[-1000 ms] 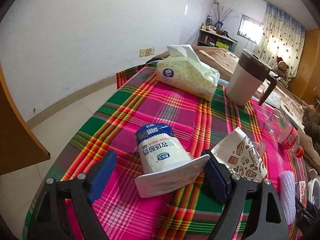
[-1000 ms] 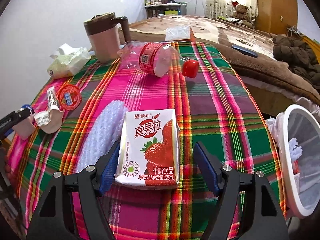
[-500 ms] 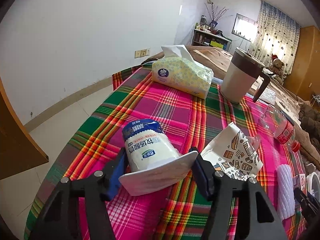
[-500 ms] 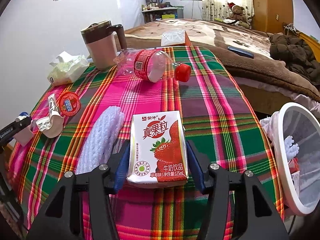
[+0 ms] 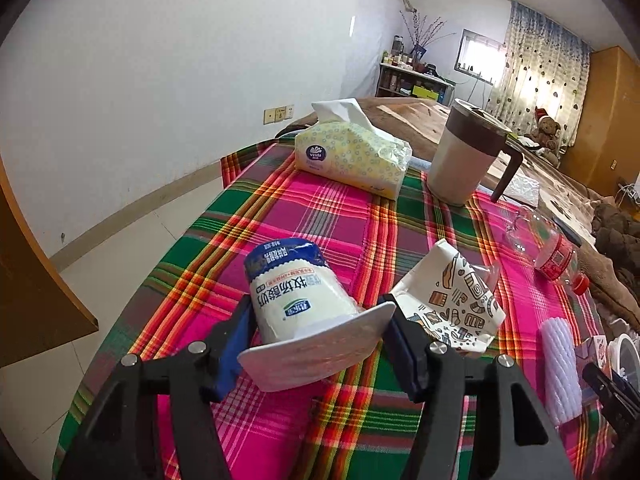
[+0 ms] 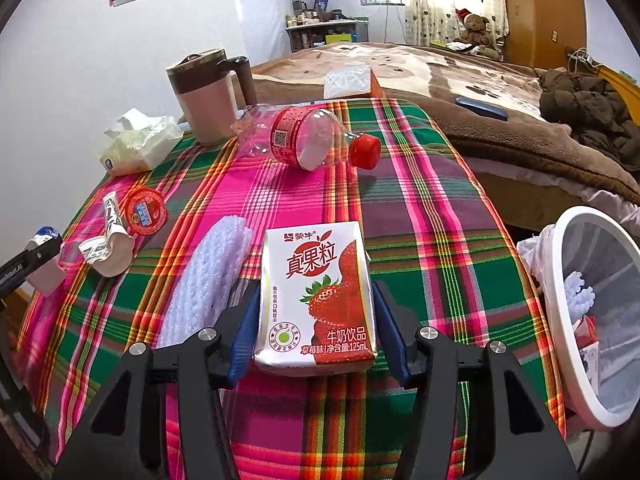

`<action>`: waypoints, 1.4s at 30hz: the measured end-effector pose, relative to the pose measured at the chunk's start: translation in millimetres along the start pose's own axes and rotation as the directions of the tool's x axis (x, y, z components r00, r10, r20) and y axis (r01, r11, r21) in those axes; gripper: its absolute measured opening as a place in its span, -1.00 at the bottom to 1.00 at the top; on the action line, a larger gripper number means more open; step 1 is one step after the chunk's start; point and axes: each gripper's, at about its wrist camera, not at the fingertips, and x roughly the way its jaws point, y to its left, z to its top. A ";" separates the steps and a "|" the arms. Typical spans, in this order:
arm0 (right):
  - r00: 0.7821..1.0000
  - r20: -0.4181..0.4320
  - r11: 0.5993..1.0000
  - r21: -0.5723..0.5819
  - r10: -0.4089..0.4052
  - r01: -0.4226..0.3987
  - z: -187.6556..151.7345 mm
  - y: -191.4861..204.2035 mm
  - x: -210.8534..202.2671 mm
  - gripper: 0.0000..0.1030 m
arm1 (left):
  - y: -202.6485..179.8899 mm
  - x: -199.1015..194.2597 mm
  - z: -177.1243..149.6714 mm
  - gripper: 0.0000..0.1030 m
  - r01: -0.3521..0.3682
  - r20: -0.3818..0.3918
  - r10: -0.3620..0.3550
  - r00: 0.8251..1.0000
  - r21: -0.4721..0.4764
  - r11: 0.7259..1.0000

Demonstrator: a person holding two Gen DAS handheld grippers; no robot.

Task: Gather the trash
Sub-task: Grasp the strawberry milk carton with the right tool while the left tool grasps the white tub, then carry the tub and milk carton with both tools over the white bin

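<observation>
both claws have closed in since a second ago: the left claw [image 5: 316, 334] now clamps the tipped yogurt cup [image 5: 298, 292], the right claw [image 6: 314, 326] clamps the strawberry milk carton [image 6: 318, 296], each still resting on the plaid surface [image 6: 420, 216]. both look ready to lift toward the bin [image 6: 576, 320] (beside the surface's edge). counted: one bottle [image 6: 308, 138], one foam sleeve [image 6: 204, 280], one paper bag [image 5: 448, 300].
</observation>
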 end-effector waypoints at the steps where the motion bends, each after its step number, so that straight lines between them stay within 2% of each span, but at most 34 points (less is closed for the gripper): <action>1: 1.000 0.002 1.000 0.000 0.000 0.000 -0.1 -0.6 -0.7 0.07 | -0.6 -1.5 -0.5 0.23 0.001 0.002 -0.001 1.000 0.003 1.000; 13: 0.999 0.032 1.000 0.007 0.000 -0.001 0.8 -8.2 -13.1 0.07 | -17.4 -22.4 -9.4 0.23 0.003 0.029 -0.005 1.000 0.059 0.998; 19: 0.998 0.060 1.000 0.020 0.003 -0.004 1.9 -16.5 -24.9 0.07 | -34.0 -36.4 -12.2 0.23 0.043 0.046 -0.047 0.998 0.082 0.996; 28: 0.994 0.108 0.999 0.044 -0.011 0.007 3.3 -35.2 -44.0 0.07 | -73.7 -63.1 -18.2 0.23 0.098 0.089 -0.114 0.989 0.172 0.980; 35: 0.989 0.138 0.996 0.079 -0.042 0.031 5.3 -59.3 -59.6 0.07 | -113.0 -76.0 -22.2 0.23 0.194 0.079 -0.217 0.973 0.229 0.954; 42: 0.979 0.182 0.990 0.121 -0.088 0.067 6.1 -90.3 -81.9 0.07 | -164.6 -85.2 -29.5 0.23 0.296 0.052 -0.324 0.945 0.294 0.909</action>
